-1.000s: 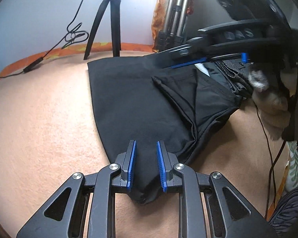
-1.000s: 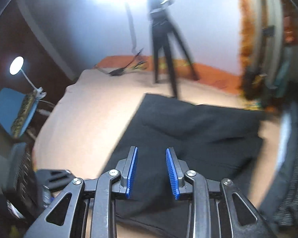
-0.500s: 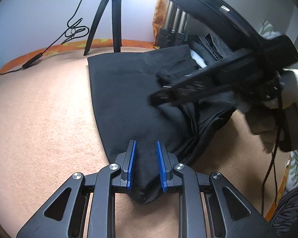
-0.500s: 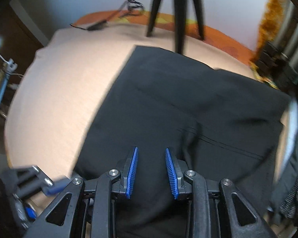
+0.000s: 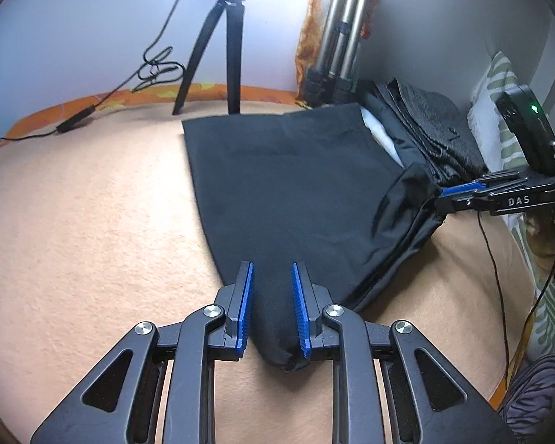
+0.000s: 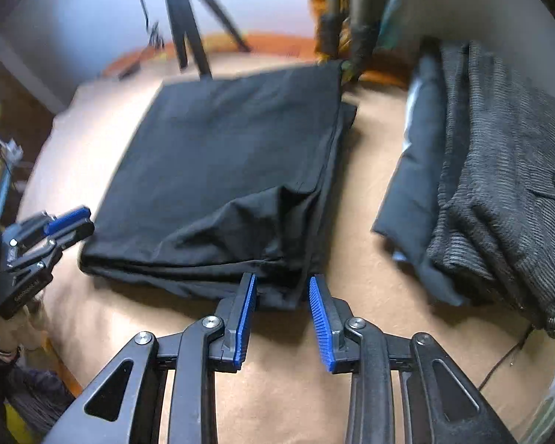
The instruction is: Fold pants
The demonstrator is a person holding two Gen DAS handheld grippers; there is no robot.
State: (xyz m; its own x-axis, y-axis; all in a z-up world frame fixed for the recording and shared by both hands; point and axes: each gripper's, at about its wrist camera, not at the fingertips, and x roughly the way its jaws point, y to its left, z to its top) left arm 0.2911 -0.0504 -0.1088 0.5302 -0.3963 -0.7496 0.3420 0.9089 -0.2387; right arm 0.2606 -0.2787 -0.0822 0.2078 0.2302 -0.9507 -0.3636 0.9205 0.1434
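Note:
Black pants (image 5: pixel 288 192) lie folded flat on the peach bed cover (image 5: pixel 85 244). My left gripper (image 5: pixel 272 277) has its blue pads on either side of the near corner of the pants, with cloth bunched between them. My right gripper (image 6: pixel 282 286) is open at the other near corner of the pants (image 6: pixel 225 170), low over the cover, with the cloth edge just ahead of its left pad. The right gripper also shows in the left wrist view (image 5: pixel 462 188) at the pants' right edge. The left gripper shows in the right wrist view (image 6: pixel 70 218) at the far left.
A pile of folded dark and grey clothes (image 6: pixel 492 185) lies to the right of the pants. A black tripod (image 5: pixel 222 48) and a silver tripod (image 5: pixel 344 29) stand at the back by the wall. Cables (image 5: pixel 499 288) run along the right side.
My right gripper swung from above the pants down to their near right corner and opened wider. The top layer now lies flat. My left gripper stayed on its corner.

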